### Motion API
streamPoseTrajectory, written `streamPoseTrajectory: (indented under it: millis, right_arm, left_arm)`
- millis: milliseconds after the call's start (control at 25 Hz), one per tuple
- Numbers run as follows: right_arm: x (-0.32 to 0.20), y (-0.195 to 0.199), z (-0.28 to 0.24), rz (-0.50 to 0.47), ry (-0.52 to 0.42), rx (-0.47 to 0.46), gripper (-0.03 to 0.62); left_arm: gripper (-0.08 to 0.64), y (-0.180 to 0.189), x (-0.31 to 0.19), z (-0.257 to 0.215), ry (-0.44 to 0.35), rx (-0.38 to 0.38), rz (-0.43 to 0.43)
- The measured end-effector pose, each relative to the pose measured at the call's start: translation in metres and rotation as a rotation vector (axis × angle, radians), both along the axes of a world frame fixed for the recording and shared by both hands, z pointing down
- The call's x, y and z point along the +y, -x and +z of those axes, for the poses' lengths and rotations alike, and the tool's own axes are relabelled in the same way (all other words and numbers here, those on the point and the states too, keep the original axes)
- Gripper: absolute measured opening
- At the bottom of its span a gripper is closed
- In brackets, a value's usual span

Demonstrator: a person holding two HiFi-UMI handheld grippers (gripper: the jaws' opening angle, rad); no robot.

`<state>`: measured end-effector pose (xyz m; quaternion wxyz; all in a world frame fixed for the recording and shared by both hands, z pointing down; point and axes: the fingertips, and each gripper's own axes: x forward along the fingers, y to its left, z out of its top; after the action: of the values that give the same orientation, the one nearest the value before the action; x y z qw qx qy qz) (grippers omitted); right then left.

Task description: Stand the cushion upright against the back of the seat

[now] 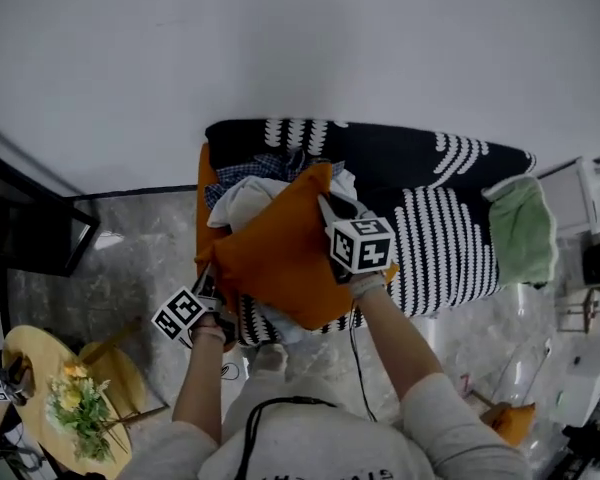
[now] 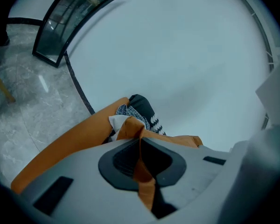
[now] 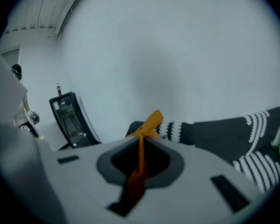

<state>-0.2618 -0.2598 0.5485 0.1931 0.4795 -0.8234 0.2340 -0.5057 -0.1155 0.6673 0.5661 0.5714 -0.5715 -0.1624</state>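
we see a plain white wall [image 1: 280,48] filling the upper half of the head view, with grey marbled floor [image 1: 130,258] below it. against the wall stands the seat [image 1: 430,208], draped in a black throw with white stripes. the orange cushion [image 1: 280,253] is over the seat's left end, tilted like a diamond with one corner pointing towards the wall; we cannot tell whether its underside touches the seat. at the lower left a round wooden counter [image 1: 30,353] carries yellow flowers [image 1: 75,393]. a green cloth [image 1: 525,230] lies on the seat's right end, well apart from the cushion. a heap of checked and white clothes [image 1: 245,183] sits just behind the cushion's upper left edge. the left tool [image 1: 208,286] is at the cushion's lower left corner, and in its own view the left tool [image 2: 141,160] is pressed together on a fold of orange fabric. the right tool [image 1: 325,203] is at the upper right corner, and in its own view the right tool [image 3: 140,160] likewise pinches a thin strip of the cushion [image 3: 149,122].
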Motion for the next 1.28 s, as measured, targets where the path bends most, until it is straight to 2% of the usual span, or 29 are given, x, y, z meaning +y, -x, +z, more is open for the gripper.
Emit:
streamPoseTrajectory:
  millis: [120, 520, 720, 1000, 1280]
  right_arm:
    - [0.016, -0.026, -0.013, 0.061, -0.019, -0.029, 0.037]
    - [0.068, -0.122, -0.042, 0.275, -0.076, -0.102, 0.029]
    - [0.094, -0.171, -0.049, 0.382, -0.102, -0.17, 0.026]
    - [0.129, -0.236, -0.047, 0.471, -0.081, -0.248, 0.025]
    - [0.152, -0.303, -0.027, 0.508, -0.042, -0.297, 0.025]
  left_arm:
    - [0.037, -0.016, -0.002, -0.013, -0.022, 0.02, 0.042]
    - [0.037, -0.085, -0.013, -0.058, -0.122, -0.015, 0.25]
    - [0.037, -0.124, -0.017, -0.079, -0.162, -0.02, 0.323]
    - [0.037, -0.179, -0.007, -0.11, -0.196, -0.023, 0.341]
    - [0.037, -0.241, -0.002, -0.128, -0.23, -0.047, 0.337]
